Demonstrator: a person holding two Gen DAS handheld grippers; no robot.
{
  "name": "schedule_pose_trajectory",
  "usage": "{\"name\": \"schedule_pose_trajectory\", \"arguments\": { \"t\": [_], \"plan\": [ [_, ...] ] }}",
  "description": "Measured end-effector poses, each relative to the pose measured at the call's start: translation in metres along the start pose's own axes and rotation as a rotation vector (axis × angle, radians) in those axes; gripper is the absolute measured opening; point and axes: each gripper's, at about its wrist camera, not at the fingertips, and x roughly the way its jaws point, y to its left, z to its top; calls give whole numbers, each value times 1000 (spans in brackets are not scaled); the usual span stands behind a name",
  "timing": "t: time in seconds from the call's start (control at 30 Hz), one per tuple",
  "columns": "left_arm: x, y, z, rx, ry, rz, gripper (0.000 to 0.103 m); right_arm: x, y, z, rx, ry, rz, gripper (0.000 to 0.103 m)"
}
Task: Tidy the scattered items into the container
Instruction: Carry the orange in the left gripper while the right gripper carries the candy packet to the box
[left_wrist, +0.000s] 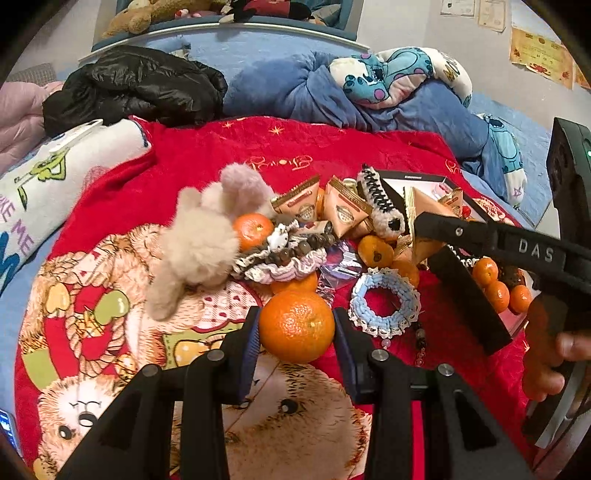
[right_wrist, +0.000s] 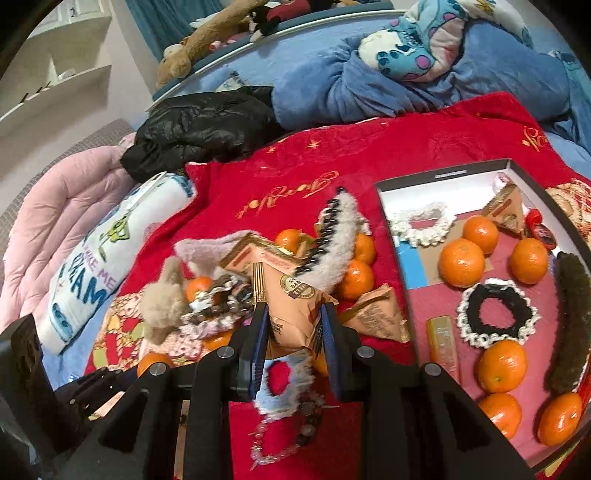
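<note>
My left gripper (left_wrist: 296, 328) is shut on a tangerine (left_wrist: 296, 325), held between both blue pads just above the red blanket. My right gripper (right_wrist: 294, 325) is shut on a tan triangular snack packet (right_wrist: 295, 308) at the edge of the pile; it shows in the left wrist view (left_wrist: 428, 225) too. The container is a black-rimmed shallow box (right_wrist: 436, 177) to the right, holding several tangerines (right_wrist: 461, 262), a black scrunchie (right_wrist: 496, 314) and a white scrunchie (right_wrist: 421, 223). The scattered pile holds more packets (left_wrist: 299, 201), tangerines (left_wrist: 253, 230), a fluffy hair claw (right_wrist: 332, 240) and a blue scrunchie (left_wrist: 384, 301).
A beige plush toy (left_wrist: 199, 240) lies left of the pile. A bead bracelet (right_wrist: 280, 435) lies under my right gripper. A rolled white towel (right_wrist: 103, 258), a black jacket (left_wrist: 136, 88) and blue bedding (left_wrist: 332, 88) ring the red blanket (left_wrist: 258, 147).
</note>
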Motion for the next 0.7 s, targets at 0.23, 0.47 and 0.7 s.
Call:
{"name": "schedule_pose_trajectory", "arguments": {
  "t": [0.23,0.47,0.7],
  "plan": [
    [-22,2,5,-11,-51,-29,39,-25,20,-8,-75,-29,-5,26],
    [-37,-16,1,-8,-57,-85,39,-67,-2,-23,-42,-76,-28,26],
    [-42,-62,-3,41,-55,-156,39,-106,-47,-25,39,-131,-41,26]
  ]
}}
